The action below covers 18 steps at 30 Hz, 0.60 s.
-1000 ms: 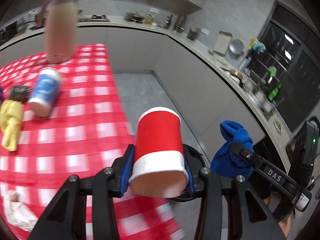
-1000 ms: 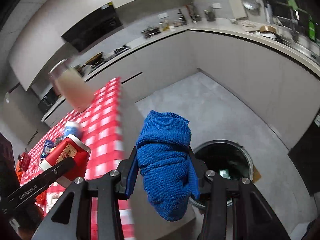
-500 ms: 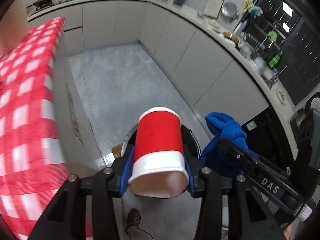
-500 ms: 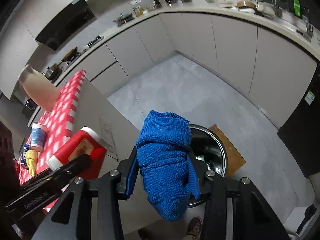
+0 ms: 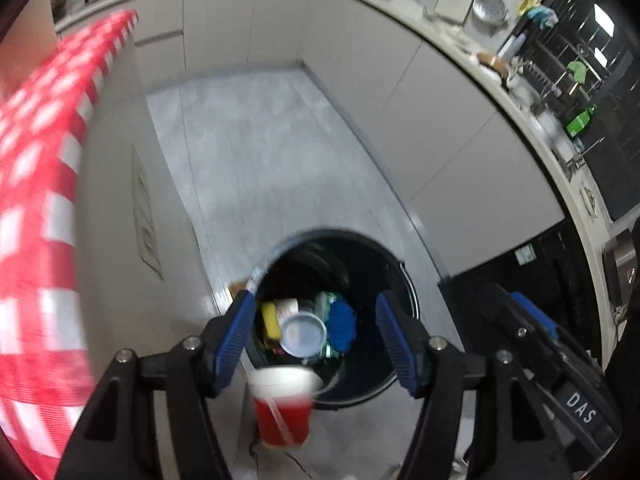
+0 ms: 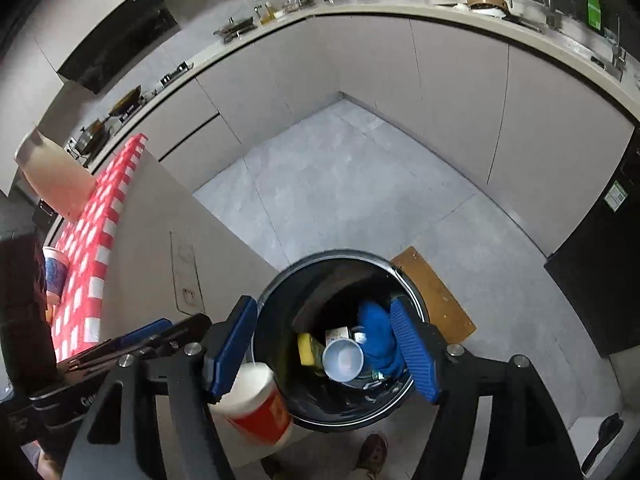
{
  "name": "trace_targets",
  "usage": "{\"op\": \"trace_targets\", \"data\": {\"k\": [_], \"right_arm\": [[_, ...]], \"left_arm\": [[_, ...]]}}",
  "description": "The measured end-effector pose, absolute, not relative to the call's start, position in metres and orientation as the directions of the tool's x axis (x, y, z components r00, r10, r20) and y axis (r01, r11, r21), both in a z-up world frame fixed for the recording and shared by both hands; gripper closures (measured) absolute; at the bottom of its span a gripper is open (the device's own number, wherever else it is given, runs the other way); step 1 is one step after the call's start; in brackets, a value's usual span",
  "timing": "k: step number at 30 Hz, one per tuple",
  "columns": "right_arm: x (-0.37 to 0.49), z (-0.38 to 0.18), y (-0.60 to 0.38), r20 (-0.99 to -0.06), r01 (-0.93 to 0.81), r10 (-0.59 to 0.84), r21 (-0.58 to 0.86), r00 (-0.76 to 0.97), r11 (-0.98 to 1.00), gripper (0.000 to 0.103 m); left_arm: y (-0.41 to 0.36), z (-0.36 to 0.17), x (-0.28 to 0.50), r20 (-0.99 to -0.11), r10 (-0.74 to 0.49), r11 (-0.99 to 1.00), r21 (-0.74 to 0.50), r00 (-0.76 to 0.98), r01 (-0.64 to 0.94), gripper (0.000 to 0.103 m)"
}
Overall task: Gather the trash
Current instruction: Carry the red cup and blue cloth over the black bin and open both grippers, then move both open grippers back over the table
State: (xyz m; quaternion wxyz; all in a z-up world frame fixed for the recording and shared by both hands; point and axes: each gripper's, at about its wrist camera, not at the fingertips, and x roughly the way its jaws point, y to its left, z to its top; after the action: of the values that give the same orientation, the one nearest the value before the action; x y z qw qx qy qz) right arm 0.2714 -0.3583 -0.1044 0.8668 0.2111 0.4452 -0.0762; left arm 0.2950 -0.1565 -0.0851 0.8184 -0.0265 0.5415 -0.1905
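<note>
Below both your grippers stood the bin (image 6: 414, 300), holding a yellow sponge (image 6: 307, 349), a pale blue cup (image 6: 343, 359) and the blue cloth (image 6: 378, 336) against its far wall. Your left gripper (image 5: 316, 334) had just opened; nothing was between its jaws, and the red cup (image 5: 283, 408) hung blurred beneath them, free of the pads, at the bin's near rim. Your right gripper (image 6: 326, 354) had just opened too and gripped nothing. Only the right view showed a shoe (image 6: 372, 454) and a brown mat (image 6: 436, 292) beside the bin.

Grey tiled floor (image 6: 360, 184) bears a black bin (image 6: 280, 300) and brown mat (image 6: 436, 300).
</note>
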Motion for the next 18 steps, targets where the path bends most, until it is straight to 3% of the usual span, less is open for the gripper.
{"op": "trace_targets", "data": {"k": [9, 18], "right_arm": [[0.26, -0.089, -0.336, -0.766, 0.283, 0.061, 0.309, 0.64, 0.908, 0.032], [0.258, -0.084, -0.32, -0.755, 0.242, 0.084, 0.311, 0.65, 0.919, 0.032]], "left_arm": [[-0.127, -0.05, 0.285, -0.8, -0.364, 0.924, -0.245, 0.477, 0.293, 0.038], [-0.111, -0.036, 0.283, -0.79, -0.359, 0.93, -0.255, 0.498, 0.266, 0.038]]}}
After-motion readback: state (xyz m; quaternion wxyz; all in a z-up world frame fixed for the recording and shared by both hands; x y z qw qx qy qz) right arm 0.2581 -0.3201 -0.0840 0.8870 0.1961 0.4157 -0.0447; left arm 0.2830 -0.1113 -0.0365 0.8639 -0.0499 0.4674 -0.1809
